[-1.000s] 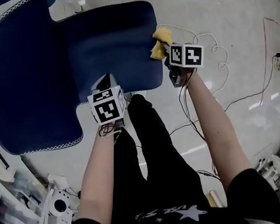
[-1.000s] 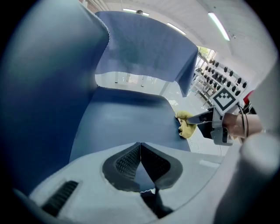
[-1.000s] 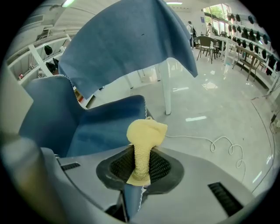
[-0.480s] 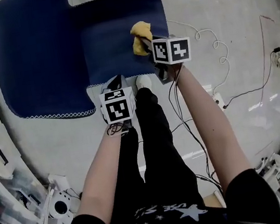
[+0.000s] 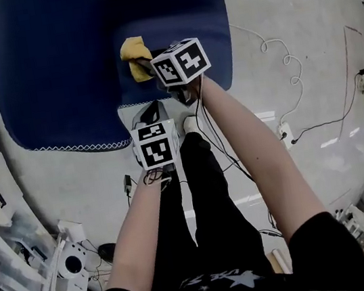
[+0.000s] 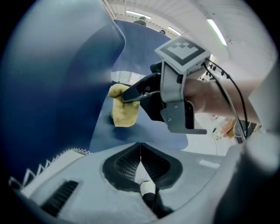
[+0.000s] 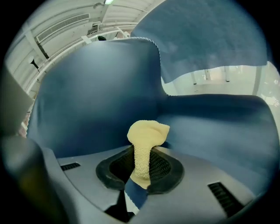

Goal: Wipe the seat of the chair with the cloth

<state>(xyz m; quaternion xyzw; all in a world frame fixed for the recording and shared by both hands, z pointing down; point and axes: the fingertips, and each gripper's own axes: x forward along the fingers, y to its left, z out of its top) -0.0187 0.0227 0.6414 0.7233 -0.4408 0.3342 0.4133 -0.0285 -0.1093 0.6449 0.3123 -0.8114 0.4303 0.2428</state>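
Right gripper view shows the right claw (image 7: 141, 162) clamped on the bunched neck of the cloth (image 7: 147, 132), seemingly soft, light and easily pinched there, near the back edge of the chair's seat (image 7: 218, 127); the left claw (image 6: 140, 158) is together, empty.

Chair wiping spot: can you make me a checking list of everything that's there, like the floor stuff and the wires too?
Surface: blue chair seat, padded; the blue backrest lies beside it.
Job's things: yellow cloth, bunched up, at the seat's edge near the backrest.
Clutter: nothing seen on the seat besides the cloth.
Grippers: right gripper, jaws shut on the cloth; left gripper, jaws together and empty, by the seat's front edge.
Cables: white cable looped on the floor; dark cable there too; thin wires trail from the right gripper.
Surroundings: white equipment at the lower left.
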